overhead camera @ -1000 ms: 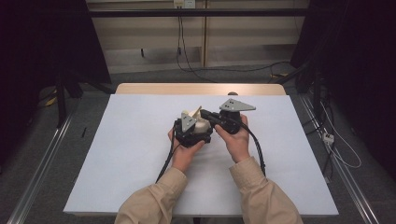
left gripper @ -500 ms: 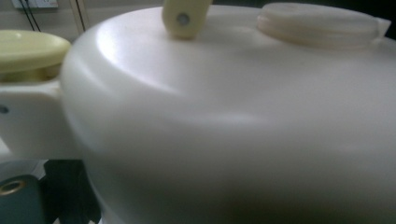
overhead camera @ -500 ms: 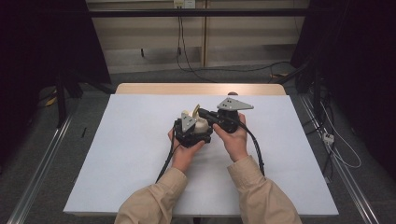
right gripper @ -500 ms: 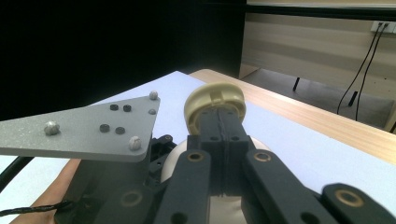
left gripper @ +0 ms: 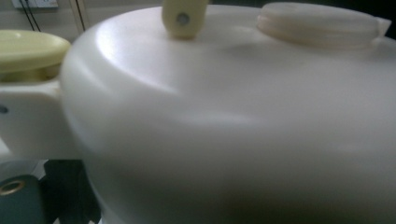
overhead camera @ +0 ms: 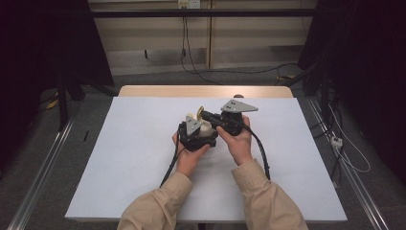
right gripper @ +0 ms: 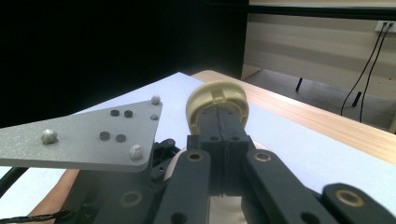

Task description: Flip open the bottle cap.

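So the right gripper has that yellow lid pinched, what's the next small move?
Probably swing the lid a little further open. The right gripper has its jaws shut on the lid's edge, the lid stands raised off the white container, and the left gripper seems to steady that container.

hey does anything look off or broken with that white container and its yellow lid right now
Nothing looks damaged or spilled. The yellow lid stands flipped up off the white container, pinched on edge in the right claw, so it looks mid-opening rather than askew. The left claw holds the container above the table.
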`<state>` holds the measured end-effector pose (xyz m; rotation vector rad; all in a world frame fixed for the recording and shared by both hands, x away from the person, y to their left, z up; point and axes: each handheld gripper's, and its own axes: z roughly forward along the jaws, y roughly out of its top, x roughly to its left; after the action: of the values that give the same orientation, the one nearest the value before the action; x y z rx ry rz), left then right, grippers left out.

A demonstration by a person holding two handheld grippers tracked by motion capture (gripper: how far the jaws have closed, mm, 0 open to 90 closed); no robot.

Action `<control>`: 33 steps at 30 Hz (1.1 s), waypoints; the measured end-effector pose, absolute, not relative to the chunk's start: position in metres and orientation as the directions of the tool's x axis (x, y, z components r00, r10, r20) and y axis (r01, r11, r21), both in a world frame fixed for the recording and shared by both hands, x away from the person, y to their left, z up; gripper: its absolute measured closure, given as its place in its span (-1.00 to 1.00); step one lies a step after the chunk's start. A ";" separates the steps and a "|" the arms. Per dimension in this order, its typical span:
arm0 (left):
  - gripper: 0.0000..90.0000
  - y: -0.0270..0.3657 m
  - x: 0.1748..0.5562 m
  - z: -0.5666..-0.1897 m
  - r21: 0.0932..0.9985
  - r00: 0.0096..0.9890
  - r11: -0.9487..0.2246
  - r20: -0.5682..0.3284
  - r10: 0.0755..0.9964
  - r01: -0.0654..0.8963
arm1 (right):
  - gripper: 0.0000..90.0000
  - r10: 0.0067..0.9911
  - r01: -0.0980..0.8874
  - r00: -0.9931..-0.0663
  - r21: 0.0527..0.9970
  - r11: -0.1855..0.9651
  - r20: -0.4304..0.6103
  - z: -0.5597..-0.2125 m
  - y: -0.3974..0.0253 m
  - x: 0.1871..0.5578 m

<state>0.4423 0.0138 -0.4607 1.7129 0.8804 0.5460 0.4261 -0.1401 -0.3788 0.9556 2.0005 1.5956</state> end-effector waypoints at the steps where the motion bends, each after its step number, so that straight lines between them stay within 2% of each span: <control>1: -0.89 0.014 0.442 -0.461 0.948 0.620 -0.143 -0.069 0.781 0.286 | 1.00 0.723 0.257 -0.684 0.960 0.114 0.097 -0.379 -0.140 0.426; 33: -0.89 0.014 0.442 -0.461 0.948 0.620 -0.147 -0.064 0.782 0.282 | 0.97 0.726 0.260 -0.681 0.958 0.118 0.096 -0.381 -0.142 0.431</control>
<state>0.4421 0.0137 -0.4606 1.7147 0.8779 0.5512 0.4308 -0.1424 -0.3806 0.9563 2.0048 1.5863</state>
